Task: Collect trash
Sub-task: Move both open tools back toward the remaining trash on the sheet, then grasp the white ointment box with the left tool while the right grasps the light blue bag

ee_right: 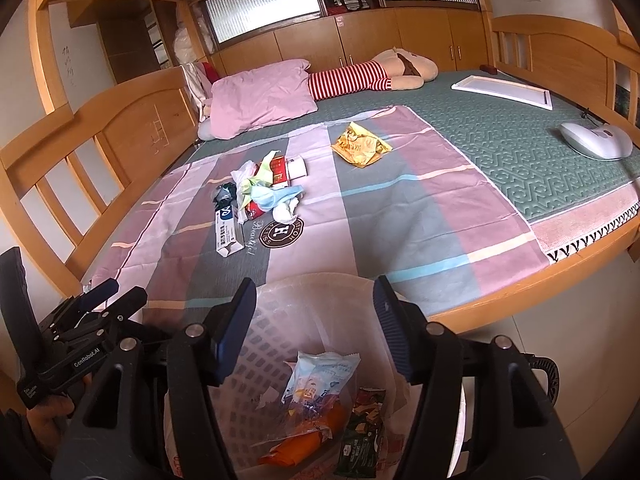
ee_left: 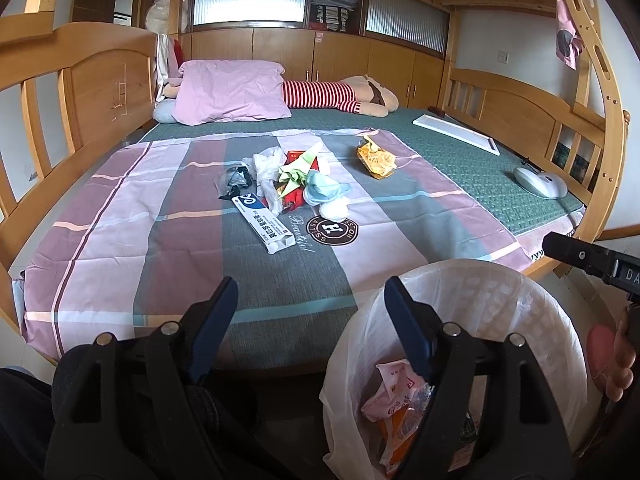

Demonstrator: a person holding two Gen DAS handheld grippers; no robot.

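Crumpled trash (ee_left: 294, 178), crinkly yellow wrapper (ee_right: 360, 145)

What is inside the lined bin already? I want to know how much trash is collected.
The bin holds a pale blue-white packet, an orange wrapper and a dark green wrapper. Anything beneath them is hidden, as the right gripper covers part.

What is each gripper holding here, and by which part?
Nothing: the left gripper and right gripper are both open and empty, above the lined bin.
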